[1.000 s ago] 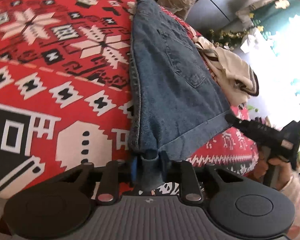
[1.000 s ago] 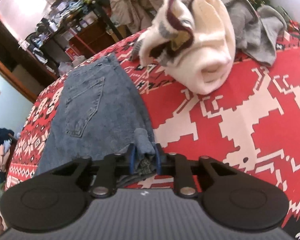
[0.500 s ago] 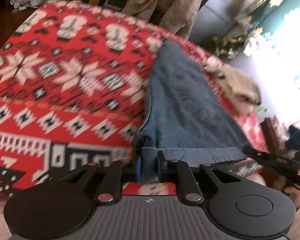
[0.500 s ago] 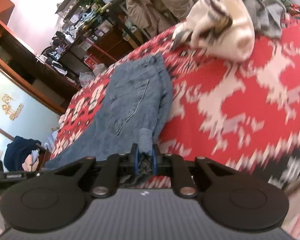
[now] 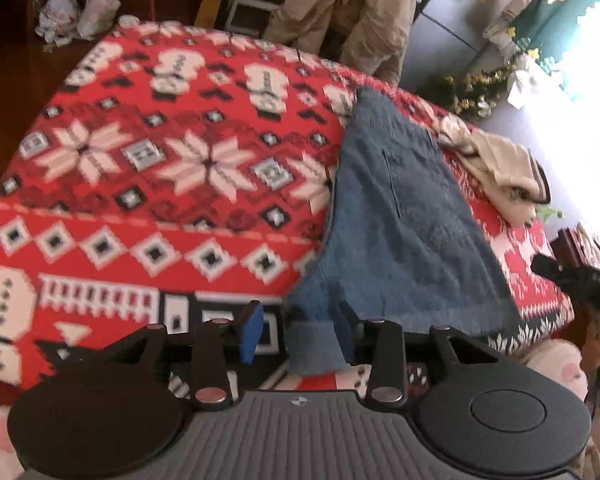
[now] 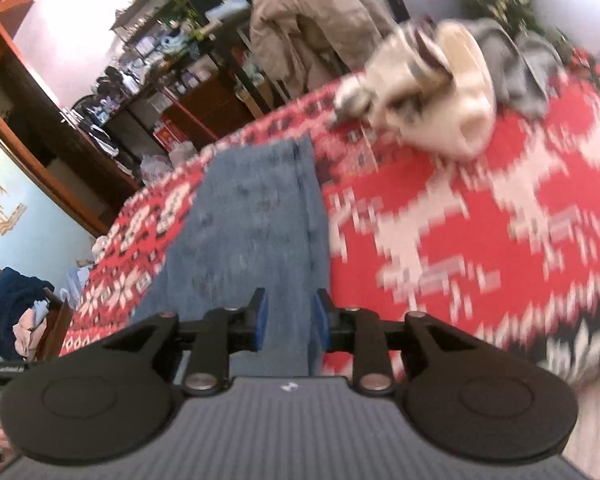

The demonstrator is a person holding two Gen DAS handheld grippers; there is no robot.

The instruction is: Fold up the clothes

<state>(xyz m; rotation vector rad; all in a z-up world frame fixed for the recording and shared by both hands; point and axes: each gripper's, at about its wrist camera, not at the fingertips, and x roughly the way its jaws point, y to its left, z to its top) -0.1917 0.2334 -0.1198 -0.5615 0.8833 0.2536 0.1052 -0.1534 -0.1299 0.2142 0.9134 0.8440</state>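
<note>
Room: we work over a red patterned blanket (image 5: 148, 184) that covers the surface, with a cluttered room, shelves and a beige coat (image 5: 340, 12) behind.
Left gripper (image 5: 296, 332): our jaws stand wide apart; the hem of the jeans (image 5: 404, 232) hangs between them, lying against the right-hand pad only, so we judge it let go, not pinched.
Right gripper (image 6: 288, 322): also parted, with the denim (image 6: 252, 240) passing between the pads; nothing is clamped.
Jeans: laid flat and long on the blanket, hem at the near edge, likely stretched straight so a fold lands square.
Other laundry: a cream sweater (image 5: 500, 172) sits just beside the jeans' far end, and a grey garment (image 6: 520, 68) lies behind it, kept aside for later.
</note>
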